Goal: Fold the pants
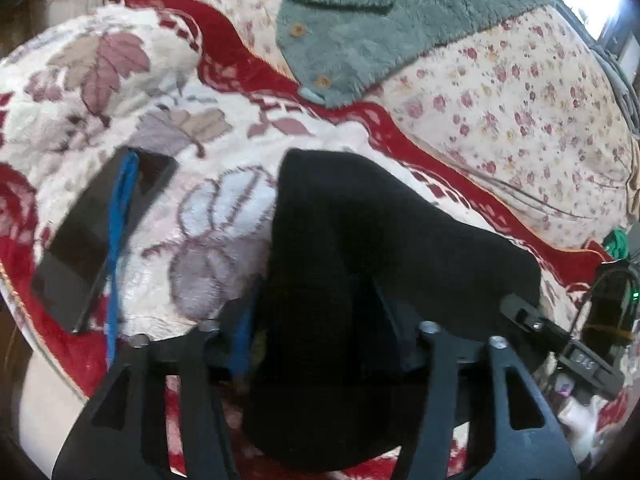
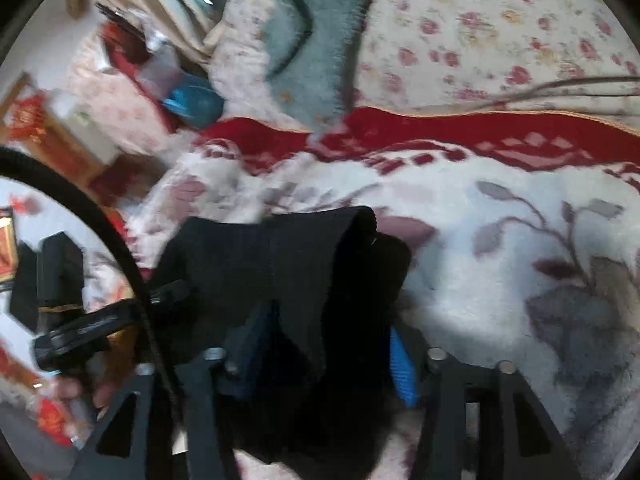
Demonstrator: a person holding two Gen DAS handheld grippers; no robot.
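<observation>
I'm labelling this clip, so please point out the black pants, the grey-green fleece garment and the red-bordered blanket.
black pants (image 1: pixel 344 240): left wrist view, middle of the dark cloth.
grey-green fleece garment (image 1: pixel 384 28): left wrist view, its fuzzy front.
red-bordered blanket (image 2: pixel 460 232): right wrist view, bare white patch.

a home bedroom: a bed spread with a plush red-and-white floral blanket (image 1: pixel 120 92), a rose-print quilt (image 1: pixel 520 112), a fuzzy green buttoned garment (image 1: pixel 380 28) lying on it.

Black pants (image 1: pixel 360 280) bunched between left claw (image 1: pixel 256 264) fingers, draped over floral blanket (image 1: pixel 160 120); green fleece garment (image 1: pixel 380 20) beyond.
</observation>
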